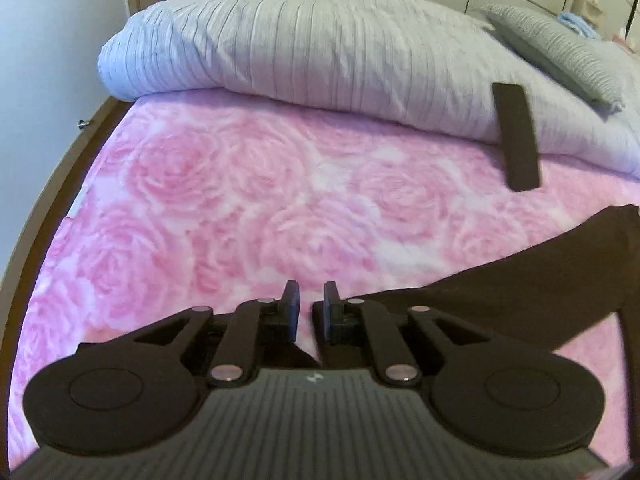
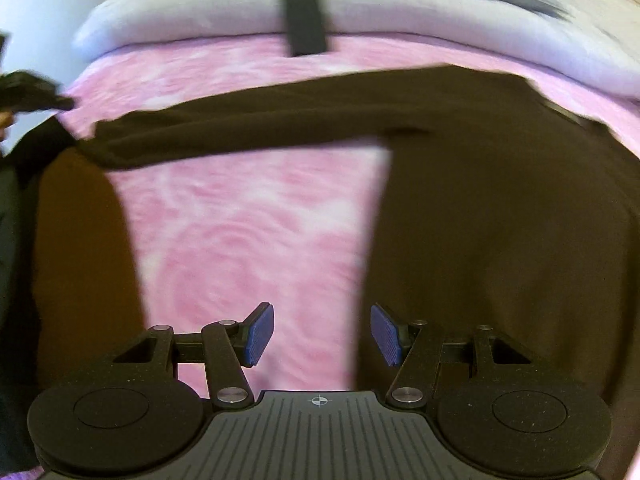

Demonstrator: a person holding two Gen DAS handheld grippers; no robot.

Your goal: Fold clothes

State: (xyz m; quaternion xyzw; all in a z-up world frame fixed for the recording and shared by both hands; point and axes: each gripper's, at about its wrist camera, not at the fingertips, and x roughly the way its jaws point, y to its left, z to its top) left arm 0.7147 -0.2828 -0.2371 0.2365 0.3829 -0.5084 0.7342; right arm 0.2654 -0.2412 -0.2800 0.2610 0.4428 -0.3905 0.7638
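A dark brown long-sleeved garment (image 2: 500, 200) lies on a pink rose-patterned blanket (image 1: 240, 208); left tool (image 1: 311, 312) nearly closed, empty; right tool (image 2: 322, 334) open, empty.

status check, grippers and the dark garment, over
Left gripper nearly shut, nothing visibly pinched. Right gripper open, empty. Dark brown long-sleeved garment spread on pink rose-print blanket. Small dark folded piece lies apart.
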